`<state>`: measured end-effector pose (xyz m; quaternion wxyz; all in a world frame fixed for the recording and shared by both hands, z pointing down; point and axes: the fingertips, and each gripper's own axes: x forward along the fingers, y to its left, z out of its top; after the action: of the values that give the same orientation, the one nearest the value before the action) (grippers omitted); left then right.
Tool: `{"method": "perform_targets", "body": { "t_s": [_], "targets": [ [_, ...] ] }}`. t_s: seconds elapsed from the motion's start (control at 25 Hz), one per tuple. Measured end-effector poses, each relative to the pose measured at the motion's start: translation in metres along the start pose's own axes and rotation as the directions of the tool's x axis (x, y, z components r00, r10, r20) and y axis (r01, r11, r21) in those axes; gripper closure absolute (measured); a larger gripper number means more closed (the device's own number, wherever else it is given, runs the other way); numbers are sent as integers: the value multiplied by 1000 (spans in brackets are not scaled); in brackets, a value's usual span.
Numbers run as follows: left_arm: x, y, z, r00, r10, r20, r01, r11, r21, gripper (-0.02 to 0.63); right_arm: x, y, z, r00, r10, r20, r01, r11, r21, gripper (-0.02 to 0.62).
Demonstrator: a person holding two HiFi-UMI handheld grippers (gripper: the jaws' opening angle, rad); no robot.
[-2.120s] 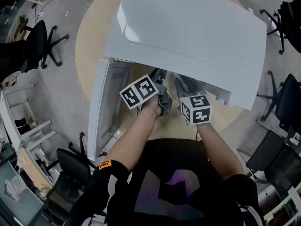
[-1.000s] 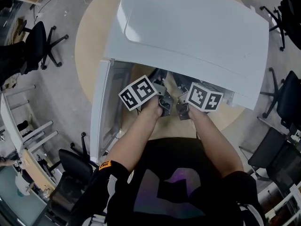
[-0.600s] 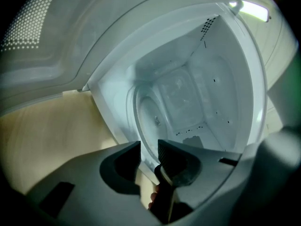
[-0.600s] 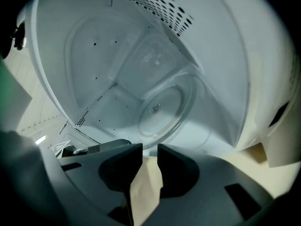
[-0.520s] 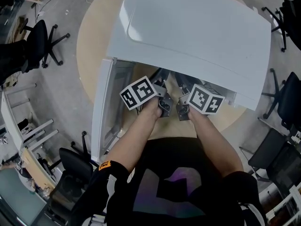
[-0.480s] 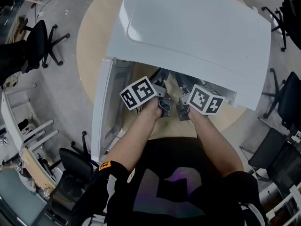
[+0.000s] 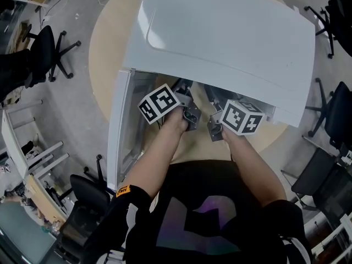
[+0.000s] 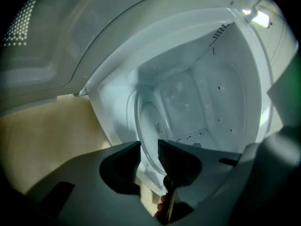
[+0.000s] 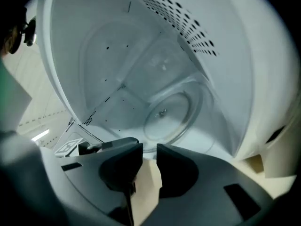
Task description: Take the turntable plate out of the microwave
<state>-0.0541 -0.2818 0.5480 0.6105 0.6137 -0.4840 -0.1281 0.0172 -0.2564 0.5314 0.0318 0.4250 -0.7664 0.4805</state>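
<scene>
Now gripped at its front edge

Left tongs (image 8: pixel 149 155) are clamped on the rim of the glass turntable plate (image 8: pixel 148 126), which lies inside the open microwave (image 7: pixel 220 37), its near edge over the front sill. Right tongs (image 9: pixel 149 155) pinch that same rim with only their tips; beige desk (image 9: pixel 148 192) shows in the gap behind them.

Round surface (image 7: pixel 104 48), pale wood top, stands on grey floor (image 7: pixel 71 109). One thing rests on it — a white microwave (image 7: pixel 231 43) covering most of the top, door (image 7: pixel 116 136) swung open at the left — bare wood shows left and near.
</scene>
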Motion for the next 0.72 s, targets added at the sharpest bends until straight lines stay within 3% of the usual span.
{"method": "perform_targets", "body": {
  "t_s": [0.28,0.72],
  "targets": [
    [-1,-2,-5,1000,7,-10,-7,1000,-16,463,3,-14,-14,999,-23,-38,27,995,96,511],
    [-7,-14,8,1000,-15,26,16,1000,-18,462,15,-8,-13,1000,13,-6,-12,982,190,511]
  ]
}}
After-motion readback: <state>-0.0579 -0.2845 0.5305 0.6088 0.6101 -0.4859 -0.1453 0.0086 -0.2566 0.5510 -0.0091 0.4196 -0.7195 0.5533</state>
